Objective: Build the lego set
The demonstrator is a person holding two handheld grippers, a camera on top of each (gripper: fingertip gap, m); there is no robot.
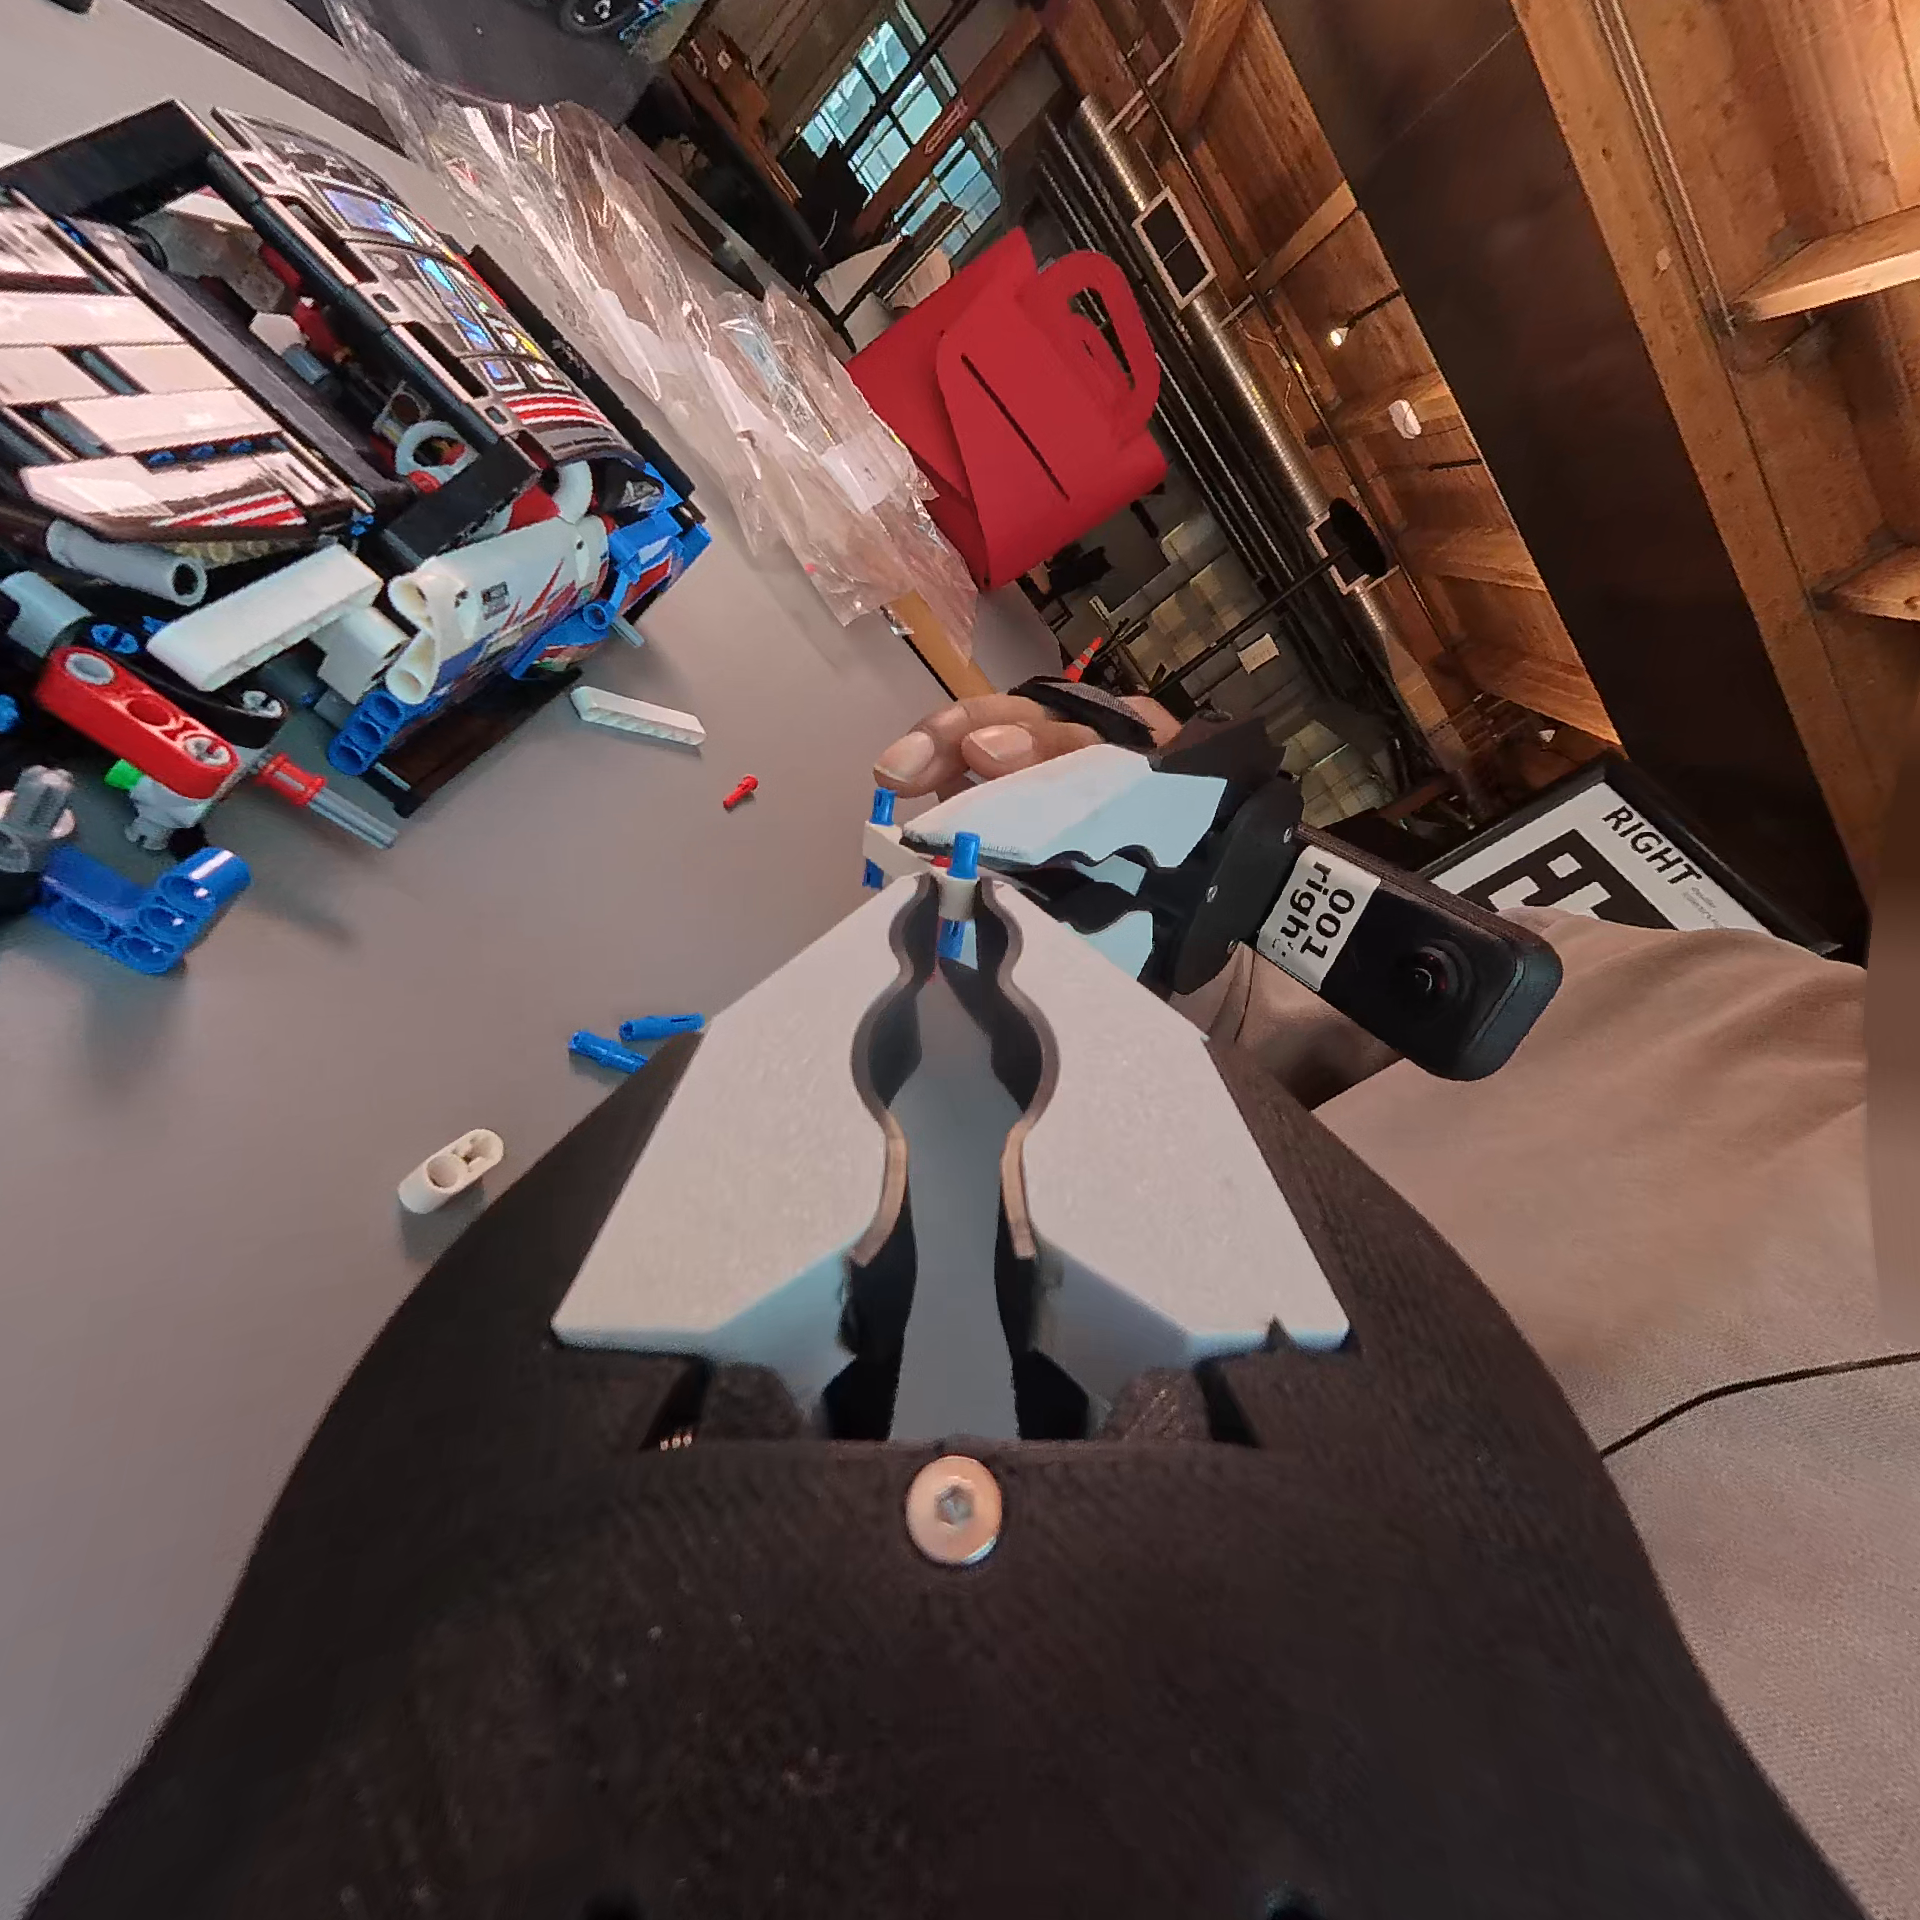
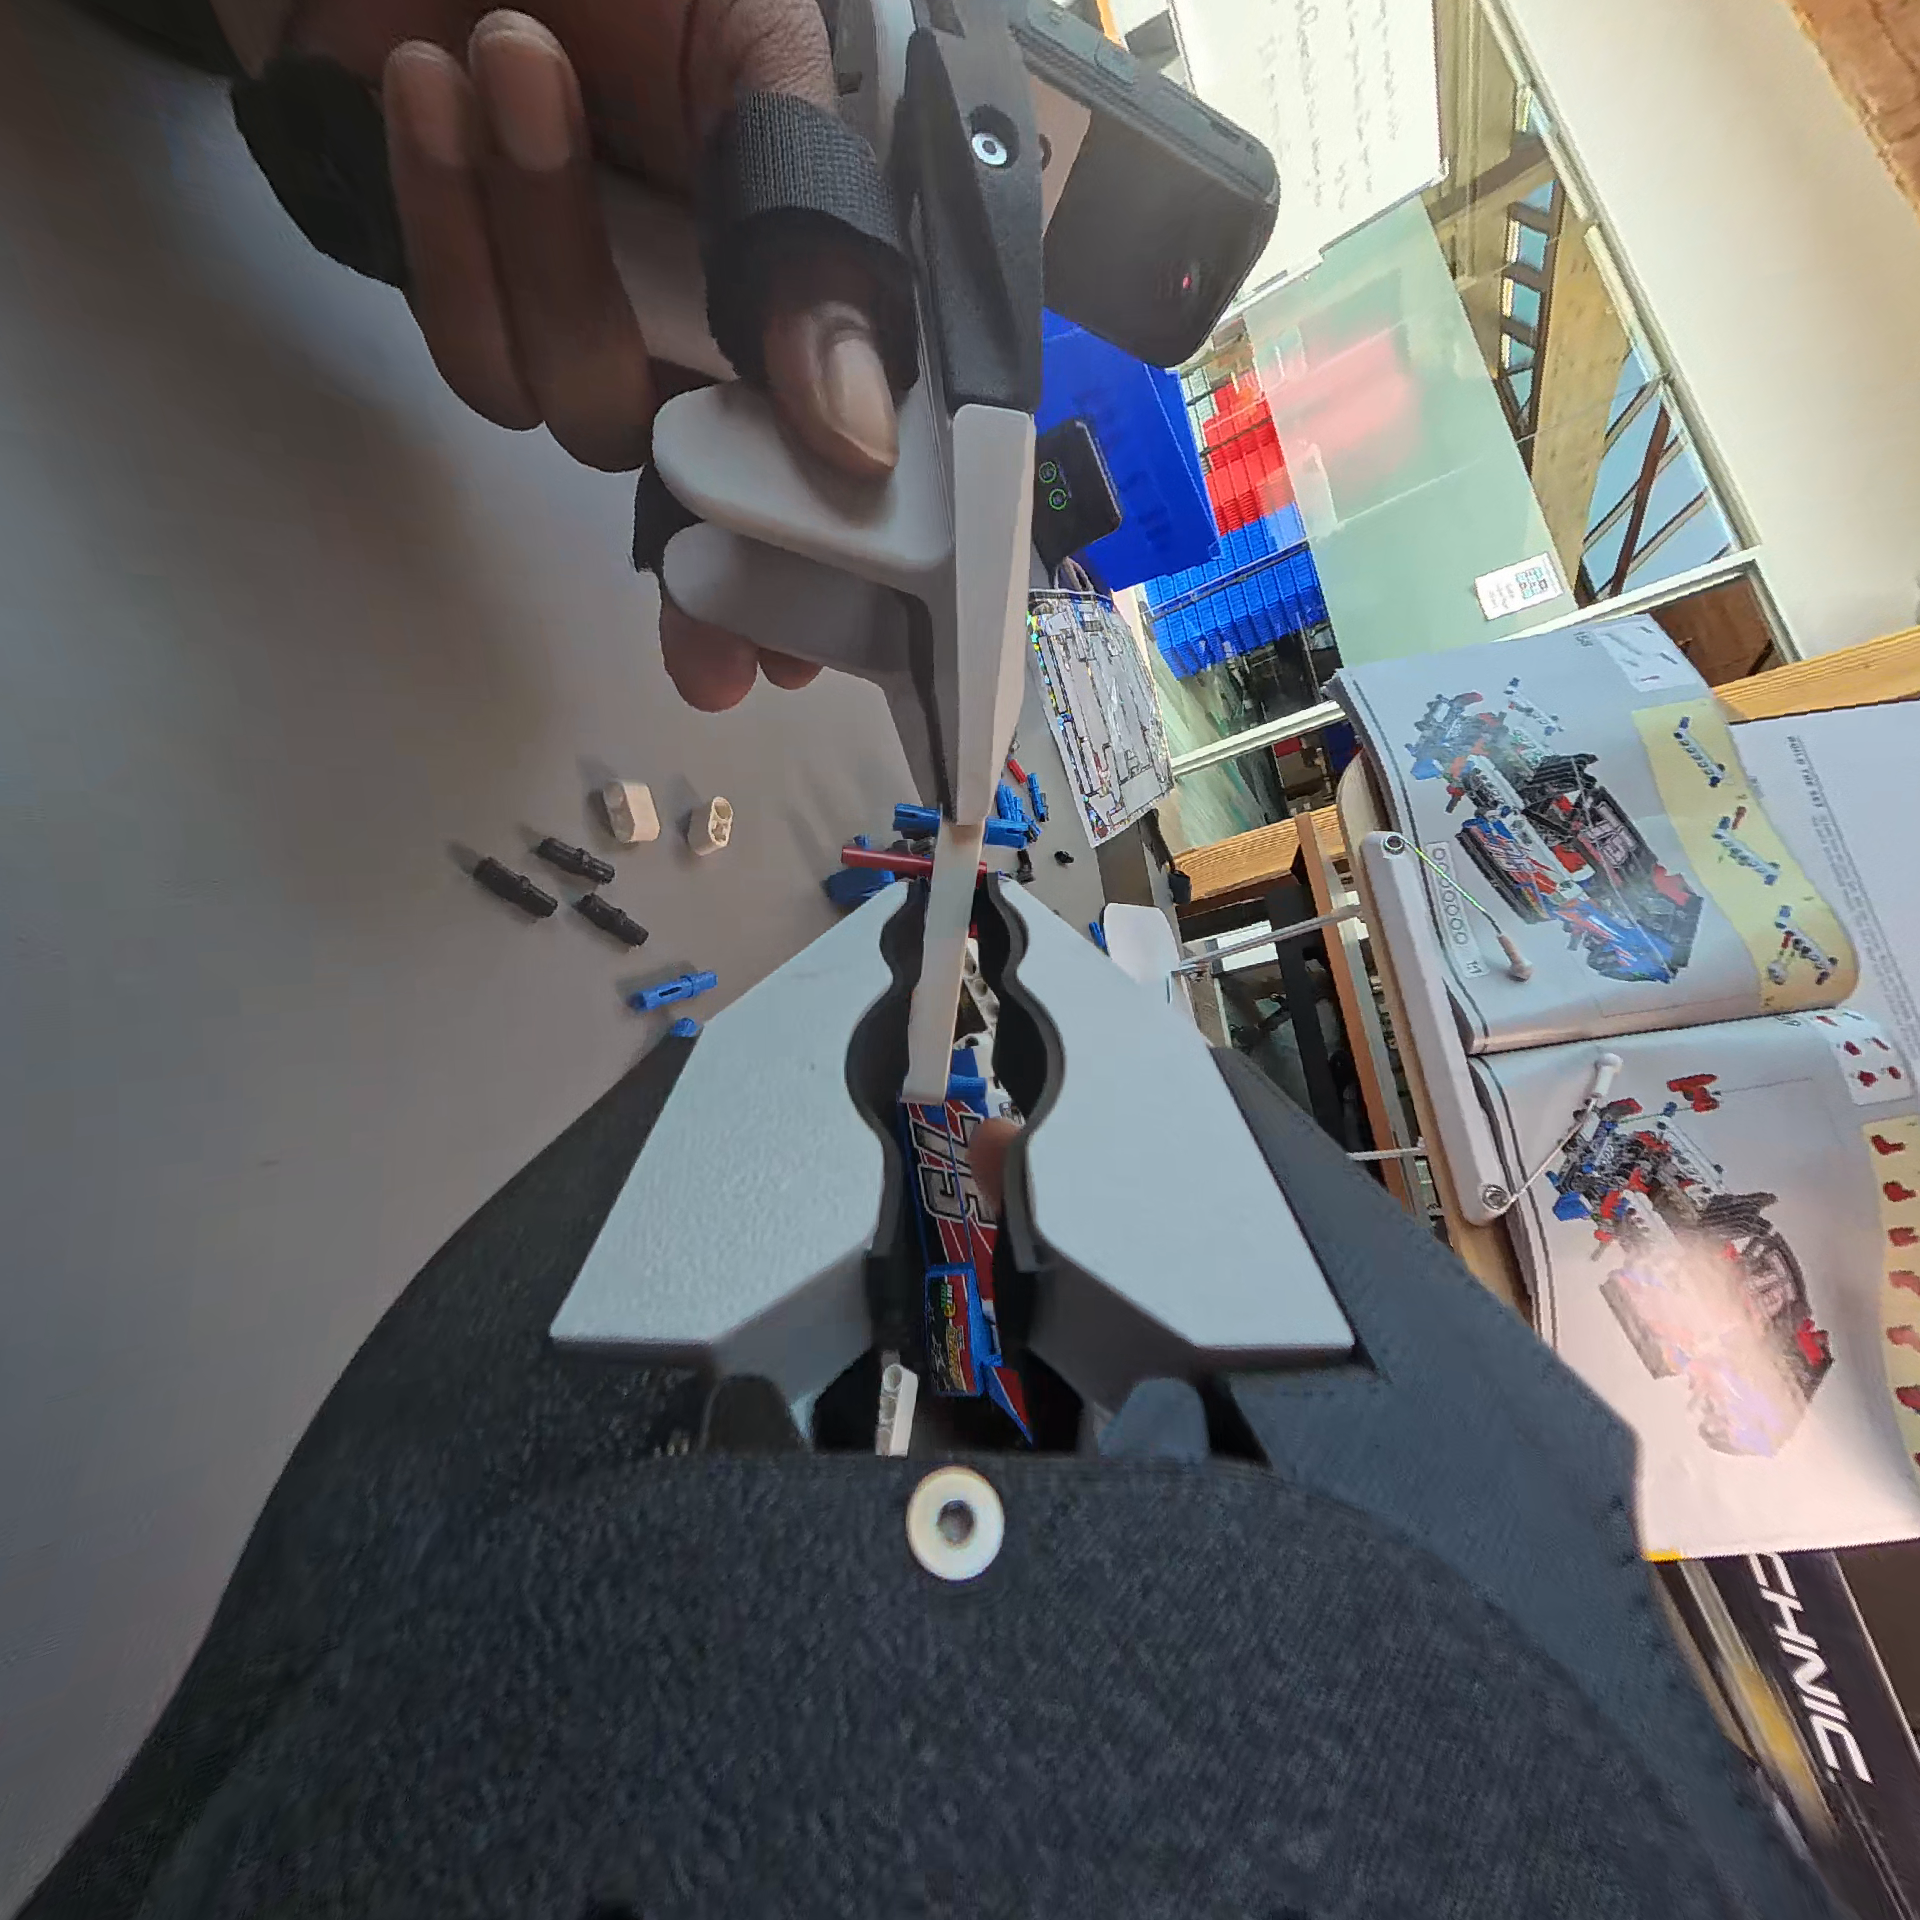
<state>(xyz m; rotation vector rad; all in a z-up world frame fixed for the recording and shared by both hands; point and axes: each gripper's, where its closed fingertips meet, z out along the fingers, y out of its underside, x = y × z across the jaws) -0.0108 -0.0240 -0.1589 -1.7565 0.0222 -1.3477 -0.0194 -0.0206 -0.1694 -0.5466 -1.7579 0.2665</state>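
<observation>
In the left wrist view, our left gripper (image 1: 951, 896) has its fingers pinching a small white plastic beam with blue pins (image 1: 928, 865) right at the tips. The right gripper (image 1: 914, 844) comes in from beyond the fingertips and nips the same beam from the other side. Far past the fingertips to the left sits the half-built black, white, red and blue car model (image 1: 301, 436) on the grey tabletop (image 1: 582, 914), with a loose white flat beam (image 1: 636, 715) and a pair of blue pins (image 1: 634, 1037) lying nearer the fingers.

In the right wrist view, the right gripper (image 2: 951, 894) has its fingers closed on that white beam (image 2: 951, 935), which runs back between them. The left gripper (image 2: 961, 800) meets it just ahead of the tips. Left of the fingers lie three black pins (image 2: 556, 883) and two white connectors (image 2: 670, 816); an open instruction booklet (image 2: 1621, 935) stands to the right.

We judge the beam light, stiff and slick, so a firm hold on its flat faces, clear of the pins, should serve best; the pins look snug but could pop loose under a twist
</observation>
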